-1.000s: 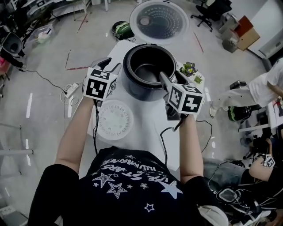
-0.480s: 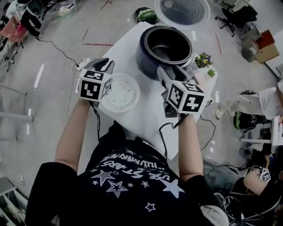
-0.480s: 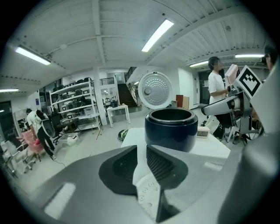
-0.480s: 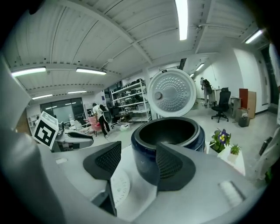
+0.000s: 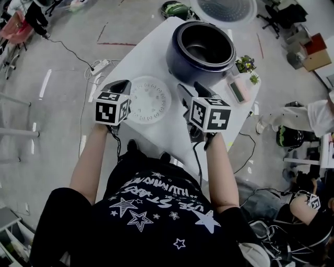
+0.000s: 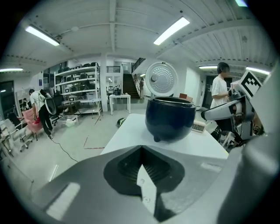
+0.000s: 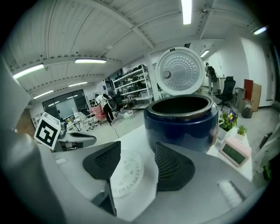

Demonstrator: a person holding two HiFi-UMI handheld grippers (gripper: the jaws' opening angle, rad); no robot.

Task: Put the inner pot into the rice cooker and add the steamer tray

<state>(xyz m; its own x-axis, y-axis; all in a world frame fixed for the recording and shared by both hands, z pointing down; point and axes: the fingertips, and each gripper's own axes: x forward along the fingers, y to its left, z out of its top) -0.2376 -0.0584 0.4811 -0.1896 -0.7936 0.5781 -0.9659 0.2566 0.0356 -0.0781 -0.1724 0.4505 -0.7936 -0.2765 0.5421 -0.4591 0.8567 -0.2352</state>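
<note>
— Gripping anything with the right gripper [image 7: 136, 153]?

— Gripping nothing. Holding the dark ribbed pads [image 7: 175, 168] apart, with the white steamer tray [image 7: 127, 175] showing through the gap, lying flat on the table [image 7: 131, 135].

— And beyond the tray?

— Facing the rice cooker [image 7: 181, 122] (dark blue, mouth open), lid [image 7: 179, 72] standing up behind. Catching the left gripper [image 7: 85, 140] at the left.

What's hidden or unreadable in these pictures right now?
- Lid of the rice cooker: head view, cut off by the top edge.
- Cooker's inner floor: both gripper views, hidden by its rim.
- Steamer tray: right gripper view, partly covered by the right gripper.
- Small display beside the cooker: digits too small in every view.
</note>
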